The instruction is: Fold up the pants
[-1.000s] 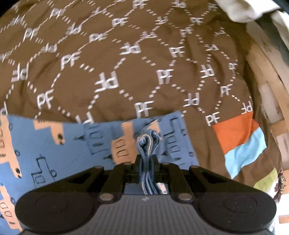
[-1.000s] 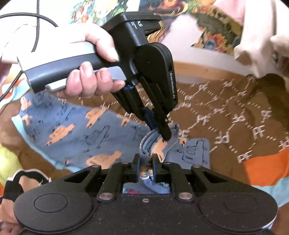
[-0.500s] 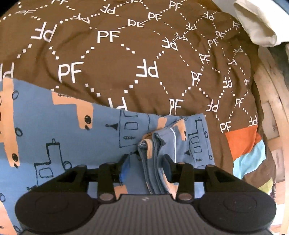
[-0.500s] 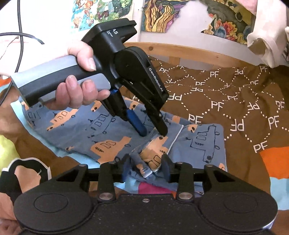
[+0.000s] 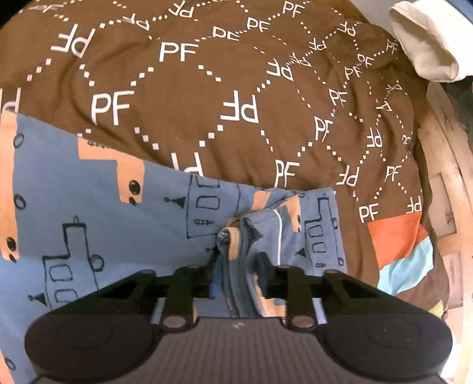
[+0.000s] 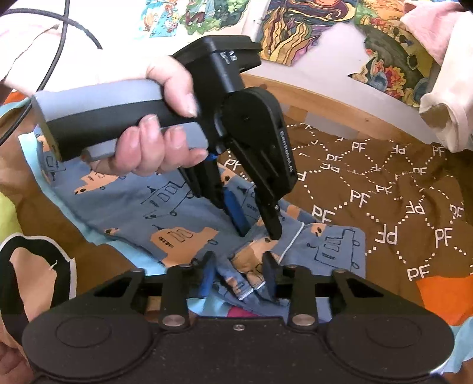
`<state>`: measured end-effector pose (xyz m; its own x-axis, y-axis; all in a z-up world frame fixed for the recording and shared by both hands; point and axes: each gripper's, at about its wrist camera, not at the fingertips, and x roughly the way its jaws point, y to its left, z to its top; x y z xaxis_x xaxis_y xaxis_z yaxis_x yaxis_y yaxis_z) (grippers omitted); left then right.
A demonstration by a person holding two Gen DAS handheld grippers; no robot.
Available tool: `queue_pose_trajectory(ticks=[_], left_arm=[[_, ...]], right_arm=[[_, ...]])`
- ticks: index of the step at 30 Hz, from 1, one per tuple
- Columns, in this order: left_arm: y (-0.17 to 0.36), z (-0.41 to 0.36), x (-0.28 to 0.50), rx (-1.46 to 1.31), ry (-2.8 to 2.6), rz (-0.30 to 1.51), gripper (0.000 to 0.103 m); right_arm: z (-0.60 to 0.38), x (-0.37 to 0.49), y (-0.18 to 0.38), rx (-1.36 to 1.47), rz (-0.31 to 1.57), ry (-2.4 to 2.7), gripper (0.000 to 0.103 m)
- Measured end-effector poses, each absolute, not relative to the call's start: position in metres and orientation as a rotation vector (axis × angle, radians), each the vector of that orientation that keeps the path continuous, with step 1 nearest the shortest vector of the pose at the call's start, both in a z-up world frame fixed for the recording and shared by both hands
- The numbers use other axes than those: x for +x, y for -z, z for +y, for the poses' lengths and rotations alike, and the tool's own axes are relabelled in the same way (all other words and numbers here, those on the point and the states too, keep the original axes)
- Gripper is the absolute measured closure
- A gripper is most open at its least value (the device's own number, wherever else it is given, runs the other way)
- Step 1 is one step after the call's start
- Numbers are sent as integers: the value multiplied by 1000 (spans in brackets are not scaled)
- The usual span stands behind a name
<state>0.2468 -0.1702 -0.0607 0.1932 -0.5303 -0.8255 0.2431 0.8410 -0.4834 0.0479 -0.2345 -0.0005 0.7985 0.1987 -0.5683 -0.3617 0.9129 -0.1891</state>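
Blue patterned pants lie flat on a brown bedspread printed with "PF", on a bed with a wooden frame. One bunched end of the pants sits at the right of the garment, just ahead of both grippers.

Left gripper: jaws partly spread and just been closing in, bunched folds of the pants between them. The left fingertip touches the bunch; the right one stands just beside it, small gap visible. No firm pinch. In the right wrist view the left gripper points down steeply, tips at the fabric, held by a hand on a grey and black handle.

Right gripper: jaws also partly spread and just been closing in, hem edge of the pants with white stitching between them. Cloth slack between the fingertips, leaning against the right one, clear of the left. Not clamped.

White cloth at the far right corner of the bed. Colourful pictures on the wall behind. Black cable upper left.
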Motion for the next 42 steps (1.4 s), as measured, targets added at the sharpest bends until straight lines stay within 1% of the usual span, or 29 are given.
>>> queue_pose_trajectory(ticks=[1, 3, 9, 17, 30, 42], left_arm=[[61, -171, 246, -266, 543, 1265, 79], [59, -174, 244, -250, 536, 1255, 85], [50, -185, 233, -179, 530, 1194, 92], [35, -201, 214, -21, 538, 1079, 94], [24, -175, 208, -50, 541, 1045, 94], [21, -136, 208, -81, 497, 1037, 94]], right_arm=[[-234, 47, 0, -299, 572, -305, 77], [-235, 47, 0, -289, 575, -308, 82], [-243, 50, -3, -218, 596, -306, 86], [-251, 52, -7, -119, 612, -300, 87], [-253, 49, -9, -108, 573, -353, 88], [-230, 59, -16, -12, 581, -406, 88]])
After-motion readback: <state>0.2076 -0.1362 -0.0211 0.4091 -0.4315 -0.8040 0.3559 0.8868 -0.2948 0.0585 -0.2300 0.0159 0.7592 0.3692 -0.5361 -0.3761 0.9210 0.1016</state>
